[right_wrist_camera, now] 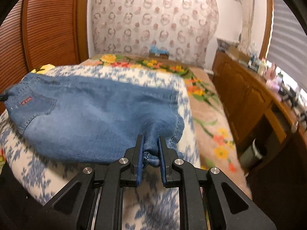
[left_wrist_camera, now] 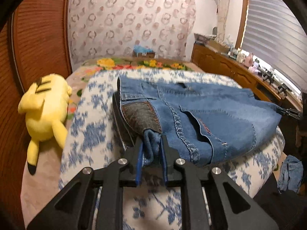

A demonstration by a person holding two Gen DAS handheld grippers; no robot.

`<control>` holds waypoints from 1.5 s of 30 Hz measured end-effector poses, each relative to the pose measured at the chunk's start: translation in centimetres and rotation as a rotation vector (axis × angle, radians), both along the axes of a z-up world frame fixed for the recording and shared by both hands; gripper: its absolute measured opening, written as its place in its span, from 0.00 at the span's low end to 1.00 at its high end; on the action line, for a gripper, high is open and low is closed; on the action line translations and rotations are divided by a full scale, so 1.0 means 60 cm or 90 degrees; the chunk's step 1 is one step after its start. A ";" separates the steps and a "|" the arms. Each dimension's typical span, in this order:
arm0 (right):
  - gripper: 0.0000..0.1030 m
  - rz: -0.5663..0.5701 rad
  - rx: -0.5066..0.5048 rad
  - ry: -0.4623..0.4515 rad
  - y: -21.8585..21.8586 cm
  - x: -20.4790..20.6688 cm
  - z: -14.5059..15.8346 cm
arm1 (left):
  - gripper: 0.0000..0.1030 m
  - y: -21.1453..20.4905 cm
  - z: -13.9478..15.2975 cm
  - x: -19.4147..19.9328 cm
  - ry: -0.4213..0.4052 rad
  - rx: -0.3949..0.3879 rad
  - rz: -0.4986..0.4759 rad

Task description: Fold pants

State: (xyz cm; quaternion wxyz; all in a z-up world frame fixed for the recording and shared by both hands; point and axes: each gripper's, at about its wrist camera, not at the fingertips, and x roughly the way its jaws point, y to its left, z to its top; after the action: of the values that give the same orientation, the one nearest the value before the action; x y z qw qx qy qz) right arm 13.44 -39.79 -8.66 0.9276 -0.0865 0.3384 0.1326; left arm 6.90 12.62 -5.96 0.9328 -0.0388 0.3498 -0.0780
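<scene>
Bed (left_wrist_camera: 107, 103) w/ blue-and-white floral cover fills the lower half of both views; a flowered blanket (right_wrist_camera: 209, 115) runs past it toward the back wall and down the right of the right wrist view. Wood cabinet (right_wrist_camera: 243, 95) w/ clutter on top sits along the right edge.

Jeans (left_wrist_camera: 211, 111) lie on the cover, centre to right in the left wrist view, centre-left in the right wrist view, already doubled over by the look of it. Both frames are smeared, so the cloth is prob mid-carry.

Yellow plush toy (left_wrist_camera: 46, 111) lies at the left edge, just beside the cover. Risk: a fold swung that way drags denim over it or knocks it off the bed.

Left gripper (left_wrist_camera: 151, 147) is pinched narrow on a bunched corner of denim, low centre. Right gripper (right_wrist_camera: 150, 149) is pinched the same way on another bunched edge. Each bite is small and wadded, so thick fabric could slip out under pull. If one hand leads, the fold lands skewed; too much tension could also rumple the cover under it
</scene>
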 end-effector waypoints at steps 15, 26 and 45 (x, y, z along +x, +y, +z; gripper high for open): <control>0.19 -0.044 0.118 0.015 -0.036 -0.025 -0.029 | 0.36 -0.020 0.036 -0.025 -0.032 0.033 0.003; 0.30 -0.041 0.131 -0.022 -0.041 -0.068 0.002 | 0.49 -0.068 0.058 -0.021 -0.054 0.031 -0.039; 0.49 -0.090 0.122 -0.006 -0.067 -0.071 -0.030 | 0.50 -0.229 -0.011 0.060 0.005 0.051 -0.113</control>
State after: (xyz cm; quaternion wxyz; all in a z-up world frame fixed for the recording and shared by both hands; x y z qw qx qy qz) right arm 9.20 -43.83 -10.46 0.9402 0.0260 0.3251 0.0984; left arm 10.51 -1.12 -6.61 0.9216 0.0290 0.3585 -0.1458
